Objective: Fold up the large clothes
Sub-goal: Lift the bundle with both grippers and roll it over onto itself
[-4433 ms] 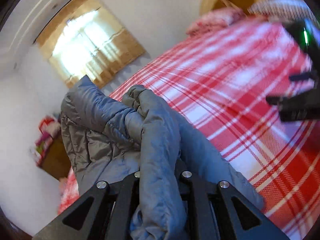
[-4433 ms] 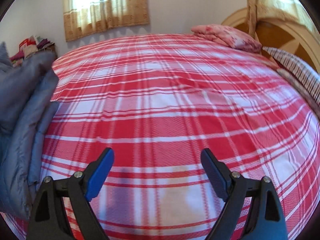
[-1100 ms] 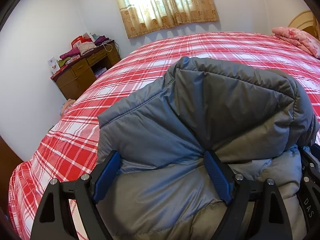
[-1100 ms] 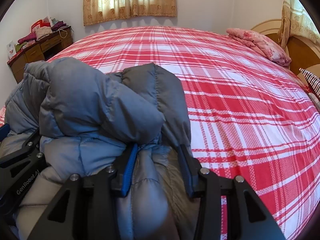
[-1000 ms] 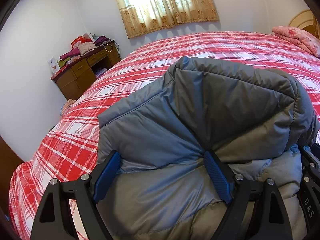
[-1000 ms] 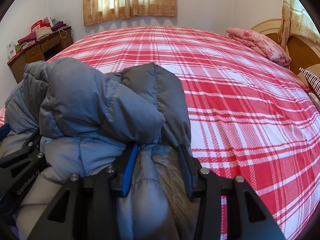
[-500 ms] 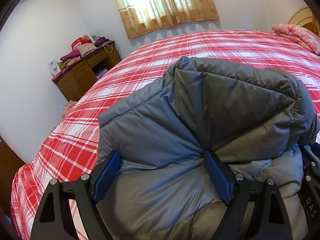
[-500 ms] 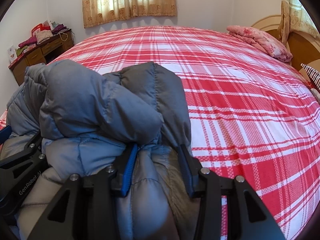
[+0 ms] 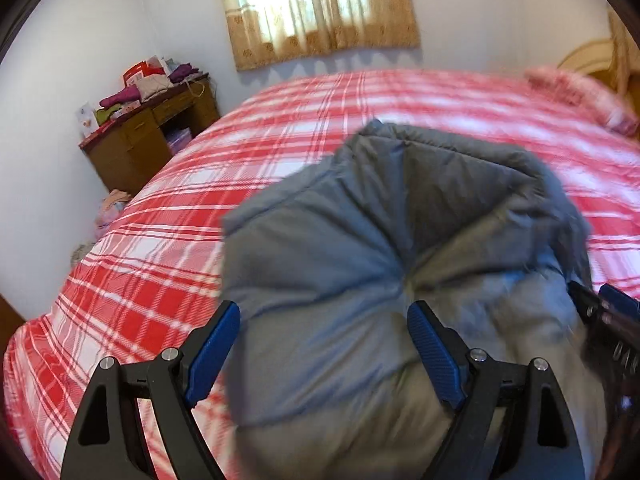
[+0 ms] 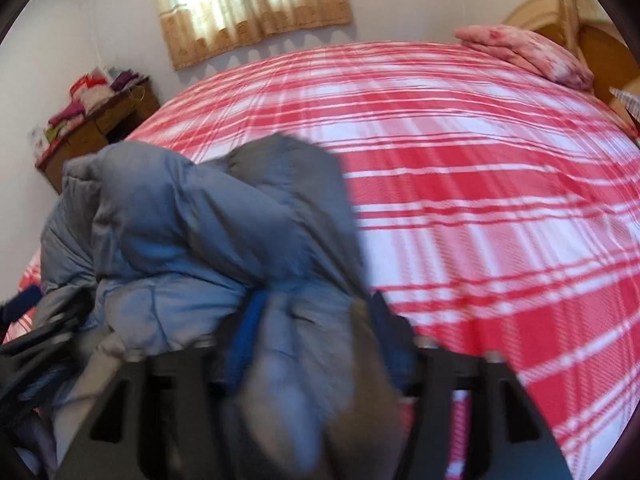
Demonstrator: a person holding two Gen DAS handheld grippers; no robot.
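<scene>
A grey-blue puffer jacket (image 9: 384,248) lies bunched on the red plaid bed (image 9: 168,240). My left gripper (image 9: 324,348) is open, with its blue pads on either side of a bulge of the jacket. In the right wrist view the jacket (image 10: 208,232) fills the lower left. My right gripper (image 10: 312,340) is shut on a thick fold of the jacket. The right gripper shows at the right edge of the left wrist view (image 9: 604,320). Both views are blurred by motion.
A wooden desk (image 9: 148,140) piled with clothes stands by the far left wall under a curtained window (image 9: 320,8). A pink pillow (image 10: 528,52) and a wooden headboard (image 10: 600,52) are at the far right. Plaid bedspread (image 10: 480,200) stretches to the right of the jacket.
Both grippers have lifted and tilted, so both views blur. The jacket has bunched up and shifted right in the left wrist view, baring more bedspread on the left. The right gripper keeps its hold.
</scene>
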